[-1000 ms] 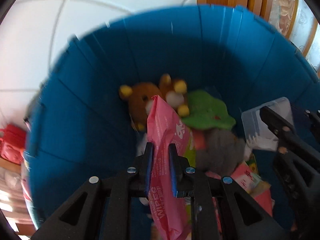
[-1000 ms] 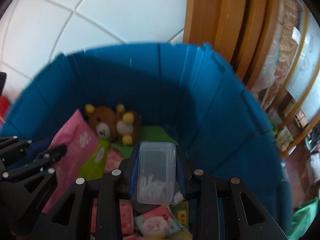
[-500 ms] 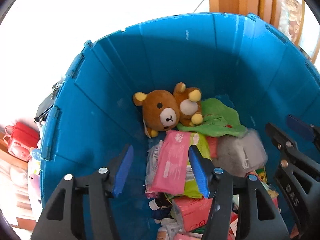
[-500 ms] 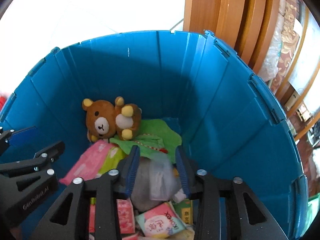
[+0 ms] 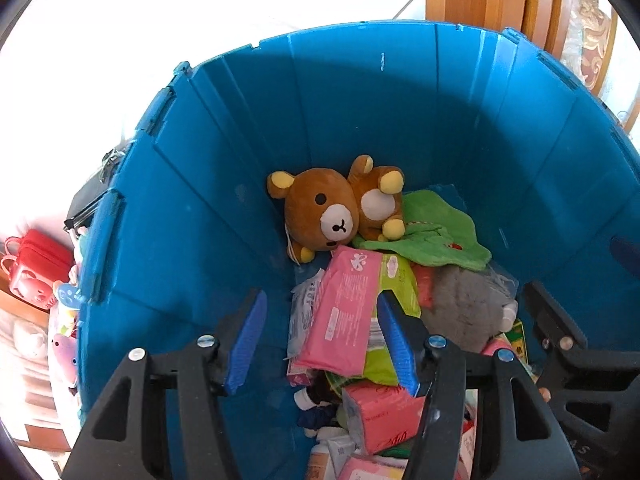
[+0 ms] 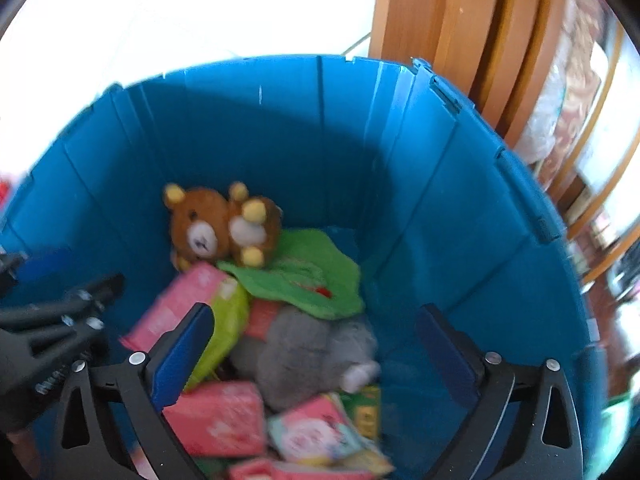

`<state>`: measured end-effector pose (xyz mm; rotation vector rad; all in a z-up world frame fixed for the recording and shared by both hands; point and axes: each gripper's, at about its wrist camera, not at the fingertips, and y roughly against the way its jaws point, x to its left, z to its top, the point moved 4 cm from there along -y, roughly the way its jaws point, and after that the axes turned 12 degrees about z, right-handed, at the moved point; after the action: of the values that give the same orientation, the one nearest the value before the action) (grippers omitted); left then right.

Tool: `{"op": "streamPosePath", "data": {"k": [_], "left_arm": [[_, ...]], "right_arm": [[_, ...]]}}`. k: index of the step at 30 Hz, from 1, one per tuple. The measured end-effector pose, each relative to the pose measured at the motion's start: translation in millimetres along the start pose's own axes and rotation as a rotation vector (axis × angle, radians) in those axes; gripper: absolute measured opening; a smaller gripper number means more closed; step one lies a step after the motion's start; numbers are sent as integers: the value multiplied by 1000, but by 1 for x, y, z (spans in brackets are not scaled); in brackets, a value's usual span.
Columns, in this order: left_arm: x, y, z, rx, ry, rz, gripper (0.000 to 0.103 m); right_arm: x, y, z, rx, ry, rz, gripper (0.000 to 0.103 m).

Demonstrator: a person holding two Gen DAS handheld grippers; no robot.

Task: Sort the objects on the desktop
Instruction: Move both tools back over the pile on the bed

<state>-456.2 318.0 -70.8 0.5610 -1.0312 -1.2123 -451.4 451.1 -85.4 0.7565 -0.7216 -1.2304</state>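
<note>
A blue bin [image 5: 400,120] holds a pile of objects and also fills the right wrist view [image 6: 420,180]. A pink wipes pack [image 5: 342,312] lies on the pile below a brown teddy bear [image 5: 328,212] and beside a green cloth [image 5: 436,236]. My left gripper [image 5: 320,336] is open and empty above the pack. My right gripper [image 6: 316,344] is open and empty above a grey plush [image 6: 304,344]. The teddy bear [image 6: 208,228] and the pink pack [image 6: 176,308] show there too. The clear plastic box is not clearly visible.
Several pink and green packets [image 5: 380,412] fill the bin's near side. Red cups [image 5: 32,272] and toys stand outside the bin at left. Wooden furniture [image 6: 460,20] rises behind the bin at right. White tiled floor lies beyond.
Both grippers opened. The left let the pink wipes pack fall onto the pile. The right let go of the clear plastic box, then opened wider. Both have risen a little.
</note>
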Motion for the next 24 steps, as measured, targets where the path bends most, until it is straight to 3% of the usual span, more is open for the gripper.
{"op": "streamPosePath", "data": {"k": [5,10,17,21,24], "left_arm": [[14,36,-12,-72,10,-54,57],[43,84,-33,-157,12,-76,57],[109,140,-87,-293,111,-186,57],[154,160,-122,-371,197,-172,58],[188,167,-149,-423,271,-165,65]], "right_arm": [[16,36,0,-19,74,-71,103],[31,92,-4,-79,81,-68,103],[81,165,-30,-241,155,-23,103],[116,192,-52,-330,158,67,103],[145,207,-68,-393,155,139,103]]}}
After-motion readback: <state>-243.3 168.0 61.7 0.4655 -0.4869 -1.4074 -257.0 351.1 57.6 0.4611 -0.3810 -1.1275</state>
